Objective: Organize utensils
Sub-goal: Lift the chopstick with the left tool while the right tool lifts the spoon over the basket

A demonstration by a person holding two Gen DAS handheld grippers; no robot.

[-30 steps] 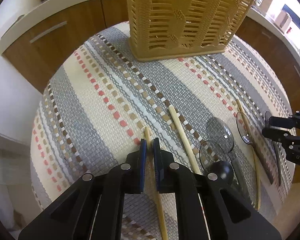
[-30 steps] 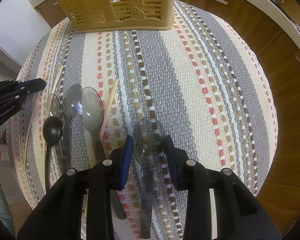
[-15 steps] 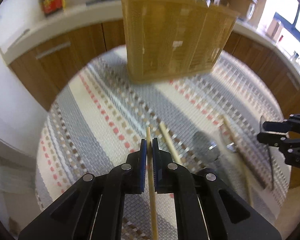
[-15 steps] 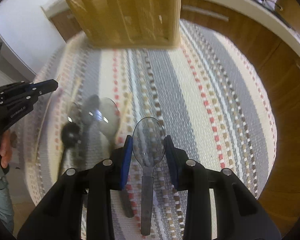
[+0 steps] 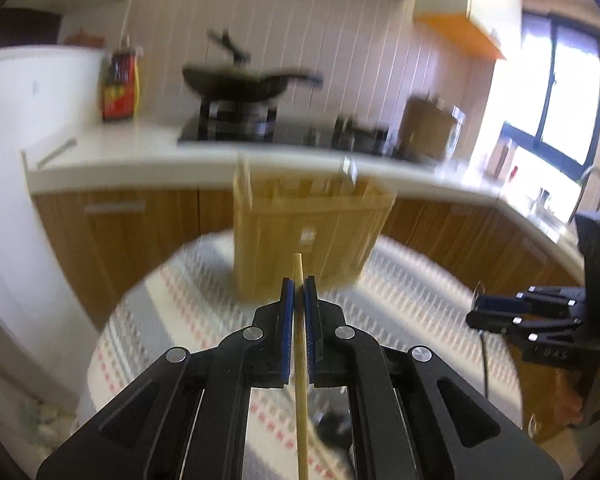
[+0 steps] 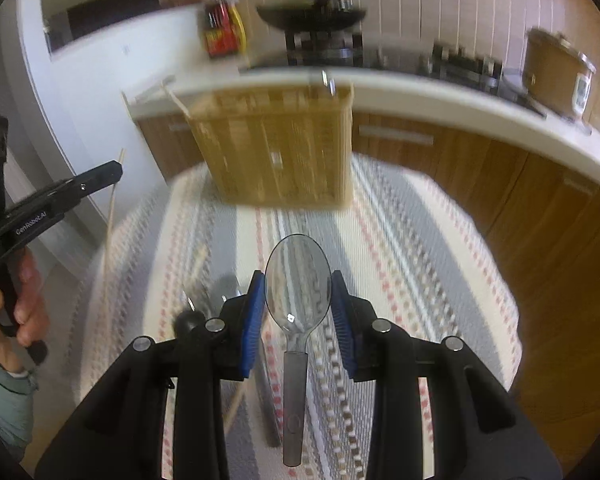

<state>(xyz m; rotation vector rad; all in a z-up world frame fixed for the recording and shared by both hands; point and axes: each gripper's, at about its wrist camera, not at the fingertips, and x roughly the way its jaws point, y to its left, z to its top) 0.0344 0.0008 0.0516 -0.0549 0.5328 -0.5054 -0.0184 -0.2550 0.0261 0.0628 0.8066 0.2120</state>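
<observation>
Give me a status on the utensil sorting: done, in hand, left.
Done: a chopstick and a utensil handle seem to stand in the basket. In hand: the left gripper clamps a chopstick; the right gripper grips a clear spoon. Left: a black spoon, another chopstick and blurred pieces on the mat.

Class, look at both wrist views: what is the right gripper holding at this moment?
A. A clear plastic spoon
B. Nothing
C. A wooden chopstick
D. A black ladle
A: the right gripper has its blue pads closed against the bowl of the clear plastic spoon.
</observation>
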